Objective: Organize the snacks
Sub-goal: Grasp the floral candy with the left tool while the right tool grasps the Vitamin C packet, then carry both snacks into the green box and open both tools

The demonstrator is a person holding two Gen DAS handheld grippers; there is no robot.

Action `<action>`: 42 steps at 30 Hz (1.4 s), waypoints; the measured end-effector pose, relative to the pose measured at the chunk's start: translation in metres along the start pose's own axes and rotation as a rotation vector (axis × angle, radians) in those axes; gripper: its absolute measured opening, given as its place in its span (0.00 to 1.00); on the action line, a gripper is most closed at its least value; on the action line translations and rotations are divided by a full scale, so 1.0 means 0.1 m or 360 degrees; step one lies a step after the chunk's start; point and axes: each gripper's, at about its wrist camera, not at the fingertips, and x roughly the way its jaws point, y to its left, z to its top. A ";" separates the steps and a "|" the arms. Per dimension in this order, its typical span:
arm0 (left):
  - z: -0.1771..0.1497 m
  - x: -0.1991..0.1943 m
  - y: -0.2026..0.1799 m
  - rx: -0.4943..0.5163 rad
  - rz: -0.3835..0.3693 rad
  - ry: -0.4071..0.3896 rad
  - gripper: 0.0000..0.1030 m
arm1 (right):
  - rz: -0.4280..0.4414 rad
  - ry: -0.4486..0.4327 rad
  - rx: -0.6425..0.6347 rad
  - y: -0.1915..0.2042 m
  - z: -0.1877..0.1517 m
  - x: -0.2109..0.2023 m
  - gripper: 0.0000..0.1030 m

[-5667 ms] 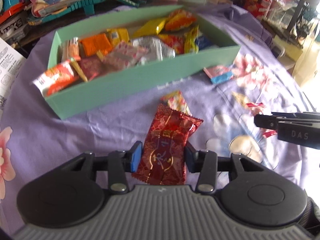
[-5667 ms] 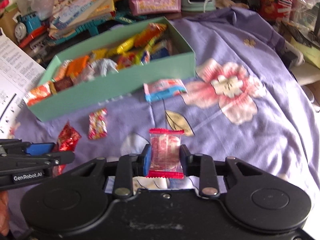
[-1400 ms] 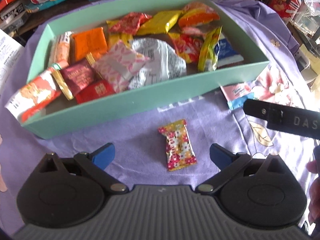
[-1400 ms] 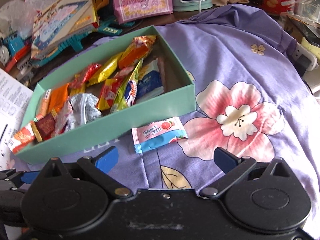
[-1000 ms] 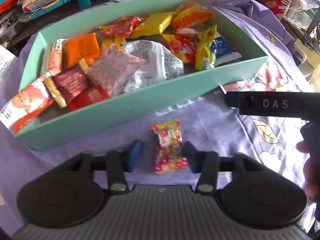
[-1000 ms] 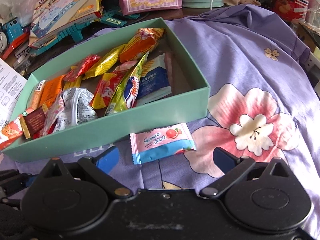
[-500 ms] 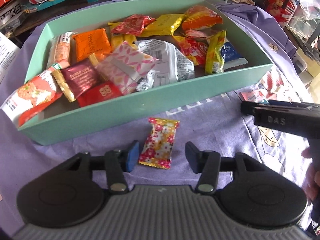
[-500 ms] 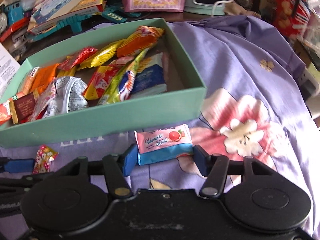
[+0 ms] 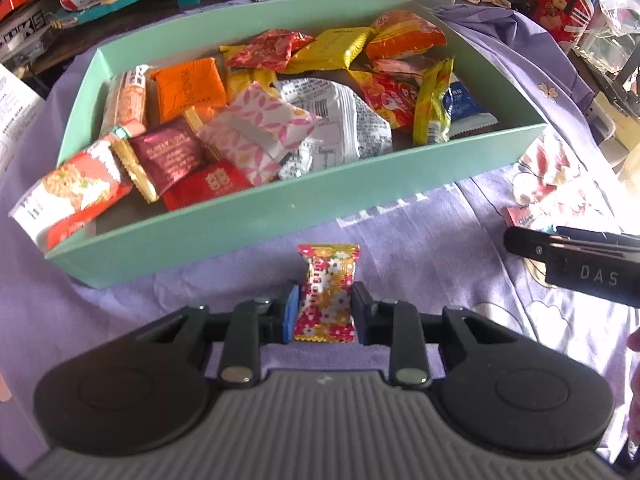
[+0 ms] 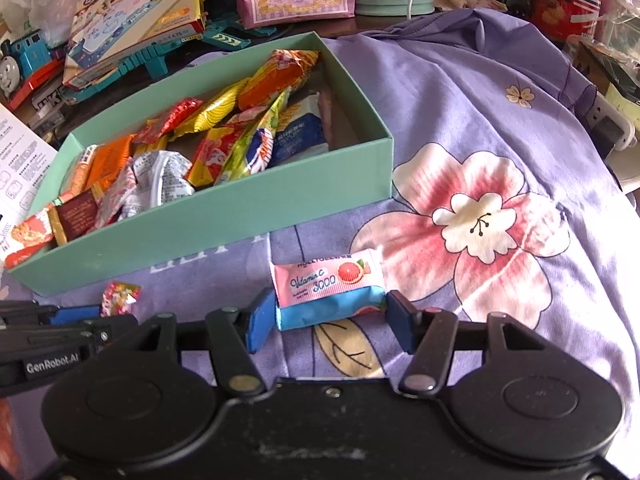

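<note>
Purple floral cloth (image 10: 460,92), cluttered. Left hand-held gripper (image 9: 323,309) closing on candy (image 9: 327,291); right hand-held gripper (image 10: 331,320) half-open, clamping sachet (image 10: 328,286), both before box (image 9: 280,212), for boxing.

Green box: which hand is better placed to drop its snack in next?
Left, marginally. The left gripper is closing on the floral candy, right before the green box. The right gripper brackets the Vitamin C packet, likewise near.

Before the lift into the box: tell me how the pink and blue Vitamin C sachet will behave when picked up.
The Vitamin C sachet is probably light: small and thin. It looks soft, already bowed between the right claw pads pressing its ends, so it may buckle further. Its glossy film could slip.
</note>
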 end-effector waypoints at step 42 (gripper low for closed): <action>1.50 -0.14 0.17 -0.0008 0.0016 -0.0220 0.27 | 0.0281 -0.0159 0.0000 0.48 1.39 -0.02 0.58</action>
